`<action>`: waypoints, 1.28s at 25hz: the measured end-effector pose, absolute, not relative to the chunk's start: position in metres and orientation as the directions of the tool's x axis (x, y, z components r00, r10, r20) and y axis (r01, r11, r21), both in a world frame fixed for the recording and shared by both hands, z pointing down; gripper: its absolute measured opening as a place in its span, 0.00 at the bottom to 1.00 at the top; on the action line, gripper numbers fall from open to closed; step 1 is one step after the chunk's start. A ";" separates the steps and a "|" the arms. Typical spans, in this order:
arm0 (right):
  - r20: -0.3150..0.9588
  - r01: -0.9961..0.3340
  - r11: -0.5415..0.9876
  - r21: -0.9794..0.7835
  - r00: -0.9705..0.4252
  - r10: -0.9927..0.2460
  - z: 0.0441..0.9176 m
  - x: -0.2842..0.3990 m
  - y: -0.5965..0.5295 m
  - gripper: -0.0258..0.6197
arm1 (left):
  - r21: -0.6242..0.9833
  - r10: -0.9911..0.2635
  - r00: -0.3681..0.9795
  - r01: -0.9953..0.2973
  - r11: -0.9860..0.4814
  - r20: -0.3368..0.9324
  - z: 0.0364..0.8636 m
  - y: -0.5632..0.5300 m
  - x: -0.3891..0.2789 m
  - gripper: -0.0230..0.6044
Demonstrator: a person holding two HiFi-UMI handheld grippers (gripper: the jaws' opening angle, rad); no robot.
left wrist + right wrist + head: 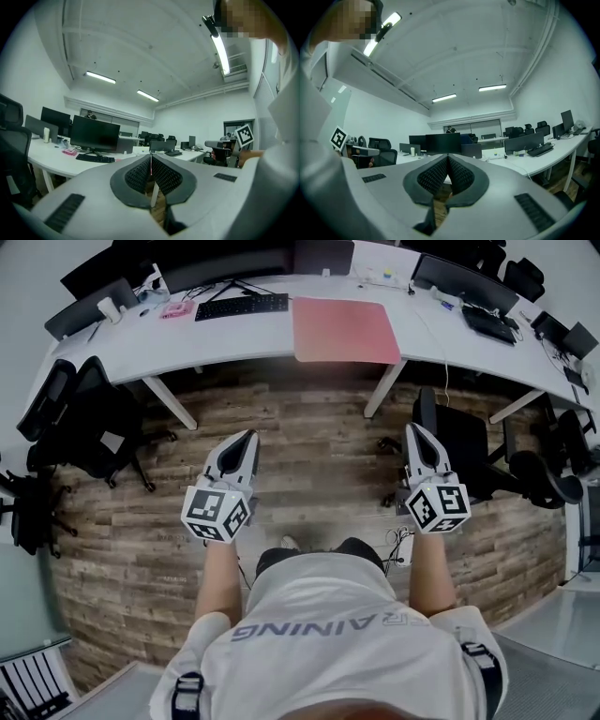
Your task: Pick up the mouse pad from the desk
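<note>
Nearest the person, the left tool (pixel 249 437) and right tool (pixel 413 429) point level over the wood floor, each with its jaws pressed together on nothing. A black chair (pixel 466 448) stands just beside the right tool and could snag its approach. Farther off, well apart from both, the red mouse pad (pixel 345 330) lies flat on the white counter (pixel 450 334), right of the keyboard (pixel 242 306). Arriving closed would likely shove the thin pad backward rather than pinch its edge.
</note>
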State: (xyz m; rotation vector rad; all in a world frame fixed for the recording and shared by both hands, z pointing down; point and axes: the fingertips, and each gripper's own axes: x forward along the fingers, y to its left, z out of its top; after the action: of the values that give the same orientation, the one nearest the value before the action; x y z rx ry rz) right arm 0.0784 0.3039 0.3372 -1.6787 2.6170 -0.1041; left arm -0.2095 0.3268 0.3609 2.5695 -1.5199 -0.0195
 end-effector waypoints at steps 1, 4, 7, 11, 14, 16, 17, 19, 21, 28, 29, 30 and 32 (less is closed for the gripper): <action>0.024 -0.906 0.416 -0.071 -0.419 -0.908 0.340 0.072 0.299 0.07 | 0.141 -0.873 0.483 -0.871 -0.471 0.068 0.362 0.320 -0.215 0.09; 0.050 -0.903 0.423 -0.067 -0.427 -0.903 0.345 0.061 0.285 0.07 | 0.139 -0.872 0.483 -0.871 -0.470 0.076 0.366 0.304 -0.222 0.09; 0.068 -0.914 0.397 -0.086 -0.403 -0.913 0.351 0.065 0.263 0.07 | 0.139 -0.868 0.488 -0.869 -0.474 0.088 0.373 0.285 -0.223 0.09; 0.092 -0.918 0.378 -0.120 -0.389 -0.917 0.363 0.077 0.226 0.07 | 0.149 -0.882 0.460 -0.884 -0.444 0.103 0.375 0.257 -0.222 0.09; 0.095 -0.915 0.381 -0.137 -0.394 -0.914 0.371 0.085 0.193 0.07 | 0.162 -0.896 0.428 -0.898 -0.408 0.116 0.375 0.226 -0.218 0.09; 0.095 -0.910 0.389 -0.141 -0.404 -0.910 0.374 0.092 0.169 0.07 | 0.163 -0.904 0.409 -0.907 -0.388 0.123 0.374 0.203 -0.212 0.09; 0.096 -0.908 0.394 -0.142 -0.409 -0.908 0.375 0.097 0.156 0.07 | 0.154 -0.908 0.400 -0.912 -0.381 0.124 0.372 0.192 -0.206 0.09; 0.100 -0.904 0.402 -0.146 -0.417 -0.903 0.378 0.112 0.131 0.07 | 0.134 -0.912 0.390 -0.918 -0.374 0.124 0.369 0.167 -0.190 0.09; 0.103 -0.901 0.405 -0.154 -0.423 -0.900 0.380 0.130 0.107 0.07 | 0.128 -0.911 0.394 -0.917 -0.379 0.125 0.367 0.143 -0.171 0.09; 0.119 -0.890 0.417 -0.184 -0.441 -0.890 0.394 0.184 0.034 0.07 | 0.102 -0.901 0.407 -0.913 -0.396 0.148 0.368 0.069 -0.111 0.09; 0.120 -0.889 0.417 -0.190 -0.443 -0.888 0.396 0.191 0.025 0.07 | 0.099 -0.902 0.405 -0.914 -0.394 0.152 0.369 0.061 -0.104 0.09; 0.120 -0.888 0.417 -0.193 -0.444 -0.888 0.397 0.197 0.016 0.07 | 0.096 -0.902 0.403 -0.915 -0.393 0.157 0.370 0.054 -0.098 0.09; 0.116 -0.888 0.416 -0.194 -0.442 -0.890 0.398 0.205 -0.002 0.07 | 0.093 -0.901 0.403 -0.915 -0.392 0.164 0.372 0.039 -0.090 0.09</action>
State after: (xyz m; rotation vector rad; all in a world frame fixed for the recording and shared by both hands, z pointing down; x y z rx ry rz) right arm 0.2051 -0.0024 0.3981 -1.6570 2.6393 -0.3559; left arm -0.0896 0.0387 0.3722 2.4859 -1.6254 0.1293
